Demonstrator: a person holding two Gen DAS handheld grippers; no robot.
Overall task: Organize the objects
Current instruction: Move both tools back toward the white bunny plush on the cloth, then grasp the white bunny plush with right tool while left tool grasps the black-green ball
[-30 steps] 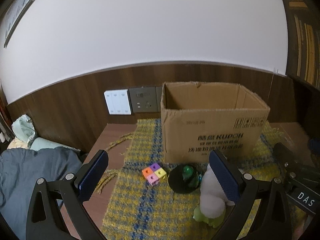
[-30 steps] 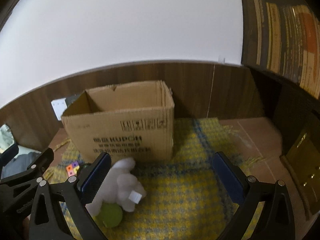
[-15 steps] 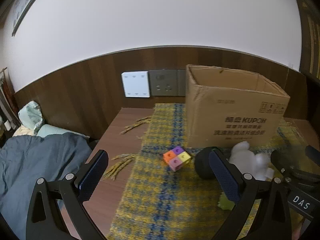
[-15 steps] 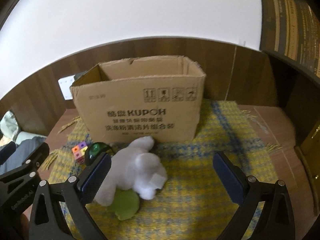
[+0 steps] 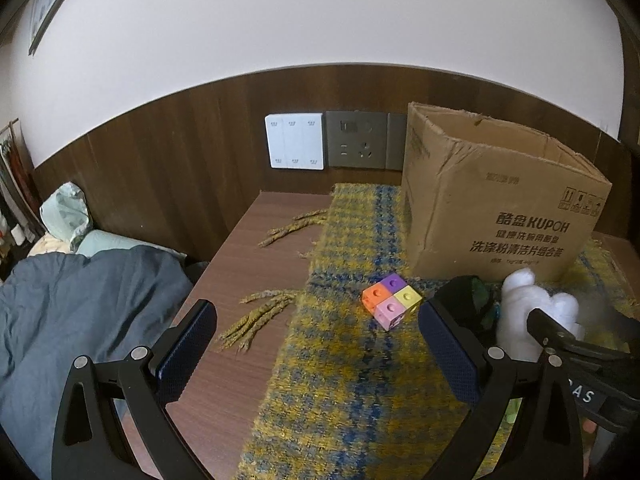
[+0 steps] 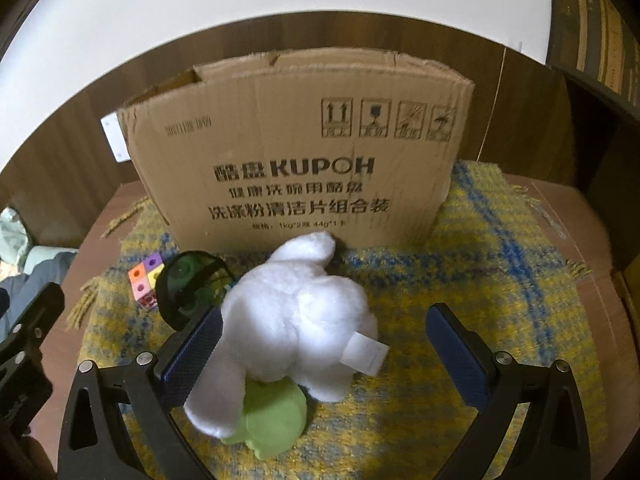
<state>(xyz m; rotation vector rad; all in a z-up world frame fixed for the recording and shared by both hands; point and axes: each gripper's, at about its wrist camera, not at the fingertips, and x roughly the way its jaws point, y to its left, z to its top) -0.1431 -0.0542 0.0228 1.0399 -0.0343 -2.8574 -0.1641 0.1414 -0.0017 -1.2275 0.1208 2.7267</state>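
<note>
Lying lower centre of right wrist view: white plush toy (image 6: pixel 296 316), on yellow-blue cloth (image 6: pixel 500 280), long axis running from lower left up toward cardboard box (image 6: pixel 304 148) behind. Right gripper (image 6: pixel 320 344) spread wide, straddling plush; left pad (image 6: pixel 192 348) touching or just beside it, right pad apart. Left gripper (image 5: pixel 316 344) spread, empty, farther off; plush at right edge there. Count: one plush, one green piece beneath, one dark round object (image 6: pixel 188 288), one four-colour cube block (image 5: pixel 391 300), one box.

Both wrist views toward cardboard box (image 5: pixel 492 208)
</note>
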